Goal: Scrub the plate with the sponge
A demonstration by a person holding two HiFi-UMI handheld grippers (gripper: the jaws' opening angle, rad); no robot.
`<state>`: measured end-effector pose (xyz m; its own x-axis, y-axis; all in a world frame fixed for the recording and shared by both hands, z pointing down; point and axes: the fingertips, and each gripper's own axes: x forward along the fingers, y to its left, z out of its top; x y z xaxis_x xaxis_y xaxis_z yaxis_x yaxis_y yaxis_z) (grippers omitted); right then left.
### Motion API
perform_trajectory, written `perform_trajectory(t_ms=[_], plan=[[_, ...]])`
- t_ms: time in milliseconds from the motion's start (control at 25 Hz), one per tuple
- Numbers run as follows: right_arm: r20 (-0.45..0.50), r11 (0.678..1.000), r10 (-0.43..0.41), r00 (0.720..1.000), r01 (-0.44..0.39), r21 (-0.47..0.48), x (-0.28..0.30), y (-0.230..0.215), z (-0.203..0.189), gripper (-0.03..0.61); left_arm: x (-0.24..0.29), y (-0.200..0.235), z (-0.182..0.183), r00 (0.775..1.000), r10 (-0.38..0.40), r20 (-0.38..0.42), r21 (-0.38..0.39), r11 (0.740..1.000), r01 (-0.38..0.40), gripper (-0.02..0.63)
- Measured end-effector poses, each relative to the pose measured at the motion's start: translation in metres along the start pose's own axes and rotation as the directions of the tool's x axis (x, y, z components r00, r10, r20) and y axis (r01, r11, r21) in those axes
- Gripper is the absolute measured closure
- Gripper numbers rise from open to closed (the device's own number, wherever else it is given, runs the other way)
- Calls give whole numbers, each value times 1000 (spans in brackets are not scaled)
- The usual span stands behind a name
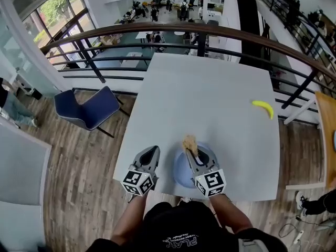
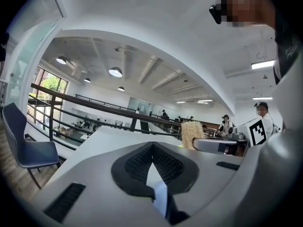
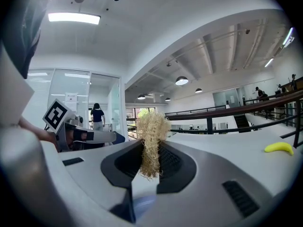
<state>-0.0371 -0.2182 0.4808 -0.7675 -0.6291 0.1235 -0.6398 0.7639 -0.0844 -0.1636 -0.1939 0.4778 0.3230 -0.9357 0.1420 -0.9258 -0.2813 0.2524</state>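
The plate (image 1: 178, 172), pale blue and round, lies on the worktop (image 1: 210, 98) close to its near edge, a little right of the middle of that edge. Much of it is covered from above by the right hand-held gripper (image 1: 192, 156). That one has its jaws pressed onto a sponge (image 3: 151, 136), a straw-coloured, fibrous tuft that sticks out past the jaw tips and sits over the far part of the plate. Whether the fibres touch the plate or hang just above it cannot be told.

The left hand-held gripper (image 1: 152, 151) rests just beside the plate on its left side, by the same near edge. Its jaws meet at the tips and nothing is between them, so it is not steadying the plate.

As for progress, the sponge is picked up and brought to the plate, so the reaching part looks done. I see no foam, water or dirt on the bare blue rim, so how much scrubbing is done or left cannot be judged.

A banana (image 1: 263, 108) lies well apart, near the worktop's right edge. A blue chair (image 1: 89, 109) stands off the left edge.

For writing, the marker cubes carry only black-and-white squares. White lettering on the person's dark shirt is too small to read.
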Motion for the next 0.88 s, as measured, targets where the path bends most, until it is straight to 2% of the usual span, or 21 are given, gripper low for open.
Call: perform_trajectory(t_ms=[320,480,640,880], plan=[[-51,1000,-8,999,8,11,-2,-31,-23,508,35,-9,-15,997,-31,-69,26,999,33,601],[-60,999,-37,997,38,15,5,-40,-32,508,51,-9,-27,991,-84,-107,41,995,89,601],[-67,996,-84,994,85,14,6,-37,-24,508,54,-15,-15,980,-155,-125,95,981,167,601],[-105,992,-125,987,127,17,12,-36,-33,508,65,-11,-24,965,-213,-155,82,970,228,601]])
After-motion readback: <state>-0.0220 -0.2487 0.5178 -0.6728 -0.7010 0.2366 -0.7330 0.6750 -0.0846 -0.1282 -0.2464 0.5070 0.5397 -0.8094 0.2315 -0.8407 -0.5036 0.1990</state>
